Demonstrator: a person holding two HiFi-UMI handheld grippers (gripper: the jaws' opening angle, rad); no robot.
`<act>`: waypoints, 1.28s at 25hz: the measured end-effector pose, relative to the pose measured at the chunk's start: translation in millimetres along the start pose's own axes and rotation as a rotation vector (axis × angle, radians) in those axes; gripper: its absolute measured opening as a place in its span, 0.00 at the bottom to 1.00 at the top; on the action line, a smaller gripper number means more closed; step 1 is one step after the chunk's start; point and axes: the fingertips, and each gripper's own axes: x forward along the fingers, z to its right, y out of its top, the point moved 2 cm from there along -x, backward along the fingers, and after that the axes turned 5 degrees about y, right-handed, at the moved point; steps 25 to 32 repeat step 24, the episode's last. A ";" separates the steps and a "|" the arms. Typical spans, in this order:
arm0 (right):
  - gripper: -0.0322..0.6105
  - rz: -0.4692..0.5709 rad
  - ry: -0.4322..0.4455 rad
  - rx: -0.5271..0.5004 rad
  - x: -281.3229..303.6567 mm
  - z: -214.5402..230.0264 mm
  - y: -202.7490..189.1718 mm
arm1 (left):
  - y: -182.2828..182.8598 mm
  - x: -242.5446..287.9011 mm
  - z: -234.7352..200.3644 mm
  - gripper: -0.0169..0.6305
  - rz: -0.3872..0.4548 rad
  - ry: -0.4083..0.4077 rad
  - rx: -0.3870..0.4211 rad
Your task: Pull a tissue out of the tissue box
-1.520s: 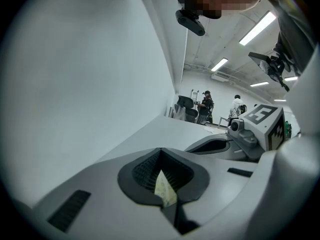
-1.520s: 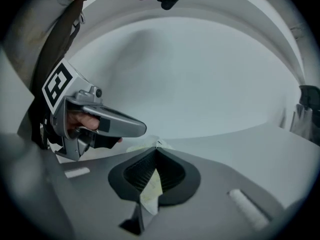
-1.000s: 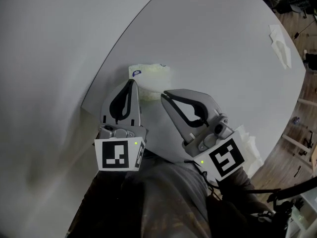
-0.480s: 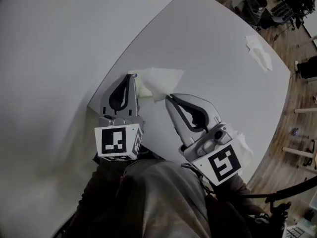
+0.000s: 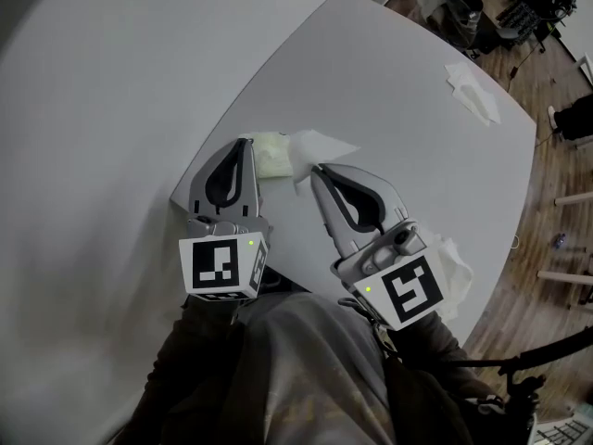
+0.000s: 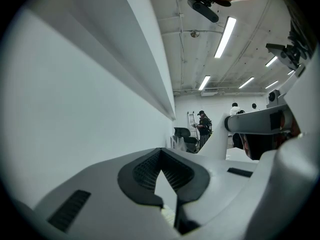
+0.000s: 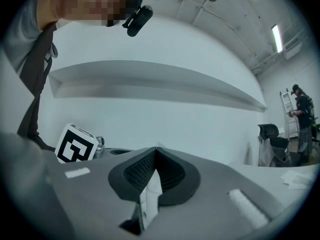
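Note:
In the head view a pale yellow-green tissue pack (image 5: 269,154) hangs above the white table (image 5: 398,109), held at its left end. My left gripper (image 5: 243,143) is shut on that end; in the left gripper view a pale sliver of the pack (image 6: 168,213) shows between the closed jaws. A white tissue (image 5: 320,145) sticks out of the pack to the right. My right gripper (image 5: 315,169) is shut on this tissue. In the right gripper view a strip of the tissue (image 7: 150,199) is pinched between the ribbed pads. Both grippers point level.
A crumpled tissue (image 5: 473,93) lies near the table's far right edge. More loose tissues (image 5: 456,269) lie by my right gripper's marker cube. A white wall runs along the left, wooden floor and chairs lie beyond the right edge. People (image 6: 204,126) stand far off.
Both grippers have risen off the table together, the left with the pack and the right with the tissue. The tissue has come further out and spread to the right.

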 end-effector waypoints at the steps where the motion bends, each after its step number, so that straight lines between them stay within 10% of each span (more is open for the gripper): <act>1: 0.05 0.000 -0.006 -0.001 -0.4 0.2 -0.2 | 0.3 -0.3 0.7 0.02 0.001 -0.004 0.001; 32: 0.05 0.014 -0.034 0.001 5.7 5.0 0.3 | -1.8 -0.6 4.2 0.02 -0.001 -0.043 0.000</act>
